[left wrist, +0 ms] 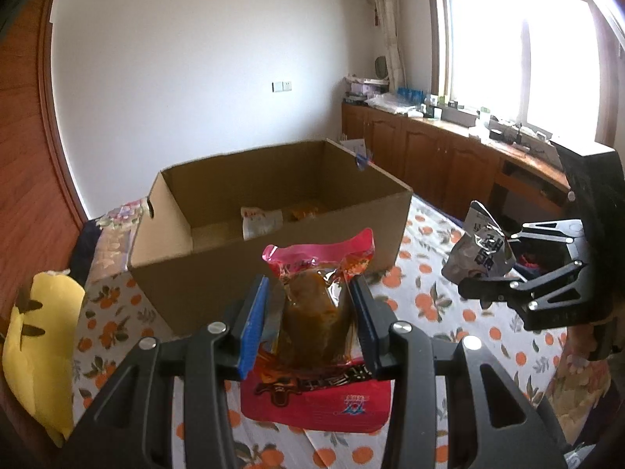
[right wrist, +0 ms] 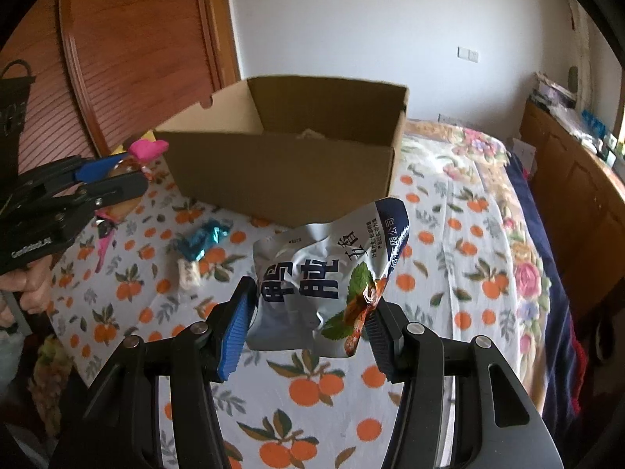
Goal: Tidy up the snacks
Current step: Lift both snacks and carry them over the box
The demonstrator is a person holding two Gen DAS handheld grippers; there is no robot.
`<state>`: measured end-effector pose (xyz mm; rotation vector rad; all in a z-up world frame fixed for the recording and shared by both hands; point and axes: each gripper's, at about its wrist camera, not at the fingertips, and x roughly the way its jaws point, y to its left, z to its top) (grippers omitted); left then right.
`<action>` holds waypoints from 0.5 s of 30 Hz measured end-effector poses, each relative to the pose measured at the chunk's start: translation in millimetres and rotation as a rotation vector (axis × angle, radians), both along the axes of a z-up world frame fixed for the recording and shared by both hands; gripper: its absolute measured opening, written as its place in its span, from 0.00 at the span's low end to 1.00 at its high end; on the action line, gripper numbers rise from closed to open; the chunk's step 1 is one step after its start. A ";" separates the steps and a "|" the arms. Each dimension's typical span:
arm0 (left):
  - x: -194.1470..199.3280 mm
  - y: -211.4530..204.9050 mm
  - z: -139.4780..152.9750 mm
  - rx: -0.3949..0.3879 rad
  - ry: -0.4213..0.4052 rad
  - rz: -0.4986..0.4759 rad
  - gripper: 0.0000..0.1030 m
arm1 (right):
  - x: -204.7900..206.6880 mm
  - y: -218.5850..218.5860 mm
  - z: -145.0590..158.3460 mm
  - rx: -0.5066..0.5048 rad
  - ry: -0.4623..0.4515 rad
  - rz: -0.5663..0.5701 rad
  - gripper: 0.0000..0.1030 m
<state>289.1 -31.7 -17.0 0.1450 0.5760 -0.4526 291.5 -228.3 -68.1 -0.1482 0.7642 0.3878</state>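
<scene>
My left gripper (left wrist: 312, 312) is shut on a pink-topped clear snack packet (left wrist: 316, 297) with brown food inside, held just in front of the open cardboard box (left wrist: 218, 273). The box holds a white packet (left wrist: 259, 221) and an orange one (left wrist: 306, 211). My right gripper (right wrist: 308, 312) is shut on a crumpled silver snack packet (right wrist: 320, 277) with dark lettering, held above the bedspread right of the box (right wrist: 297, 179). The right gripper also shows in the left wrist view (left wrist: 488, 269), the left gripper in the right wrist view (right wrist: 113, 179).
A red snack packet (left wrist: 320, 402) lies on the orange-print bedspread (left wrist: 449, 312) under my left gripper. A teal candy (right wrist: 205, 240) and a white one (right wrist: 187, 273) lie left of the box. A yellow plush (left wrist: 39, 351) sits at the left. Wooden cabinets (left wrist: 429, 156) line the window wall.
</scene>
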 end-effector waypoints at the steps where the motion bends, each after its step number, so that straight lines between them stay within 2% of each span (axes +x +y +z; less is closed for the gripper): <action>1: 2.1 0.2 3.1 -0.001 -0.006 -0.001 0.40 | 1.8 2.1 3.9 -0.001 -0.005 0.005 0.53; 10: 35.0 1.5 32.5 -0.005 -0.062 0.001 0.40 | 29.8 19.1 29.1 -0.013 -0.042 0.044 0.53; 15: 59.1 5.0 37.9 -0.008 -0.070 0.010 0.40 | 51.8 28.6 40.9 -0.010 -0.063 0.065 0.53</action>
